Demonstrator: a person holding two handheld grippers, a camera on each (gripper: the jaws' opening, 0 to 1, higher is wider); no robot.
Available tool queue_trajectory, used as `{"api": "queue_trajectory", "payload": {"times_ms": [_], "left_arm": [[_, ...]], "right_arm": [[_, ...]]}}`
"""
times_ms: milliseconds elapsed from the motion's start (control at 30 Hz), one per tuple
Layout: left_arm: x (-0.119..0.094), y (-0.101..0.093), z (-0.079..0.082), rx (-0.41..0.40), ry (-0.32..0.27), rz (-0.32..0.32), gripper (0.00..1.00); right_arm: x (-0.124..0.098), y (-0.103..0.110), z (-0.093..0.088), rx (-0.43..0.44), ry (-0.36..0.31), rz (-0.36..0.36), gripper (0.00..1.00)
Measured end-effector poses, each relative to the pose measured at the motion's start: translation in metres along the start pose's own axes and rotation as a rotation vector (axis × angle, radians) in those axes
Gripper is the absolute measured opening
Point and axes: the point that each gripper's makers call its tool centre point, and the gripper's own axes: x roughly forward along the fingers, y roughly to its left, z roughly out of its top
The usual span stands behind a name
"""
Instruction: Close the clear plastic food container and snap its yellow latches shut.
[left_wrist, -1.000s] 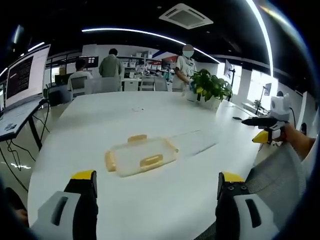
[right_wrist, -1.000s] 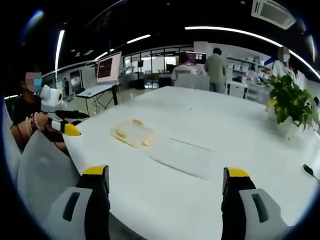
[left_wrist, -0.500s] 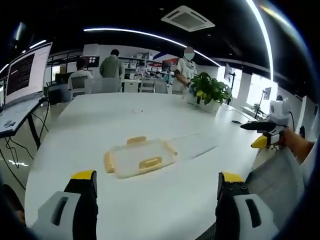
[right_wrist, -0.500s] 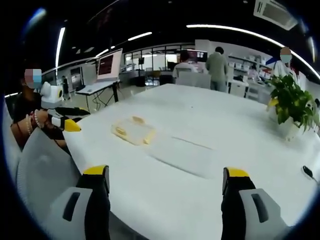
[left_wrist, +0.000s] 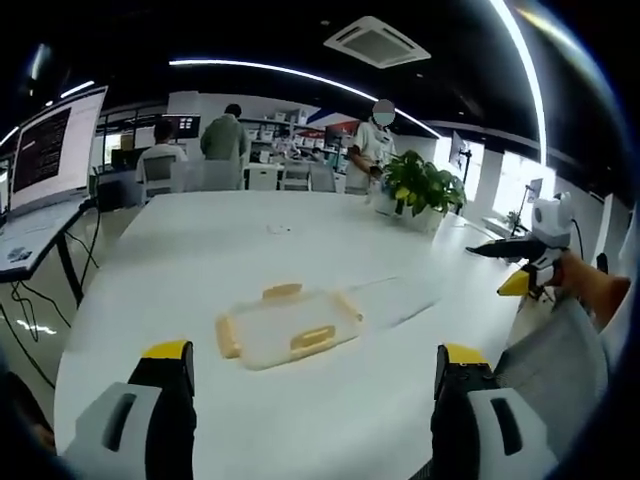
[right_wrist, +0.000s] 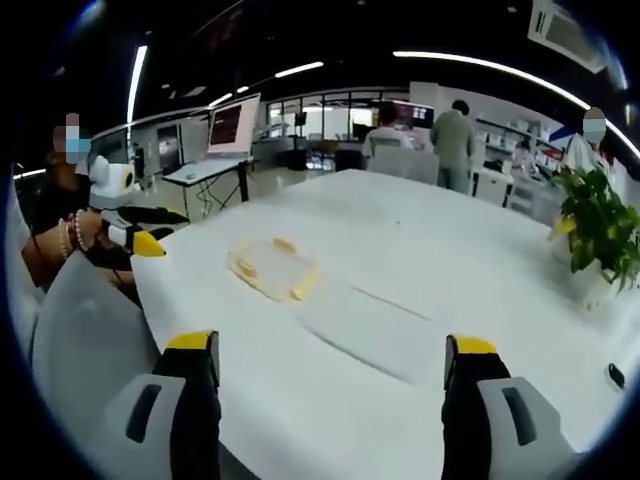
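Observation:
A clear plastic piece with yellow latches (left_wrist: 285, 325) lies flat on the white table (left_wrist: 230, 240), ahead of my left gripper (left_wrist: 315, 352), whose jaws stand wide open and hold nothing. To its right lies a second, clear flat piece (left_wrist: 392, 297). My right gripper (left_wrist: 520, 262) hangs at the table's right edge, held in a hand, jaws apart. In the right gripper view the latched piece (right_wrist: 273, 268) sits ahead and to the left, and the clear piece (right_wrist: 375, 320) lies nearer. My right gripper (right_wrist: 330, 343) is open and empty. The left gripper (right_wrist: 135, 235) shows at the left.
A potted plant (left_wrist: 420, 180) stands at the far right of the table, seen also as the plant (right_wrist: 600, 225). A screen (left_wrist: 50, 150) sits on a side desk at the left. People stand and sit at the back. A small dark object (right_wrist: 615, 375) lies near the table's right edge.
Both cameras have shifted a little, the right one swinging left so the plant sits further right. The two plastic pieces have not moved on the table, and both grippers stay open.

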Motion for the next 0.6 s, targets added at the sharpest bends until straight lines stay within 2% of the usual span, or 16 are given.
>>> {"api": "queue_trajectory", "payload": {"times_ms": [133, 233, 600], "left_arm": [[0.003, 0.005, 0.007, -0.005, -0.013, -0.002, 0.98], [0.008, 0.009, 0.006, 0.018, 0.013, -0.009, 0.98], [0.02, 0.019, 0.011, 0.062, 0.051, -0.054, 0.98]], "right_arm": [[0.008, 0.001, 0.005, -0.027, 0.007, 0.021, 0.89], [0.017, 0.001, 0.011, -0.051, 0.011, 0.047, 0.88], [0.045, 0.007, 0.023, -0.198, 0.057, 0.127, 0.86]]}}
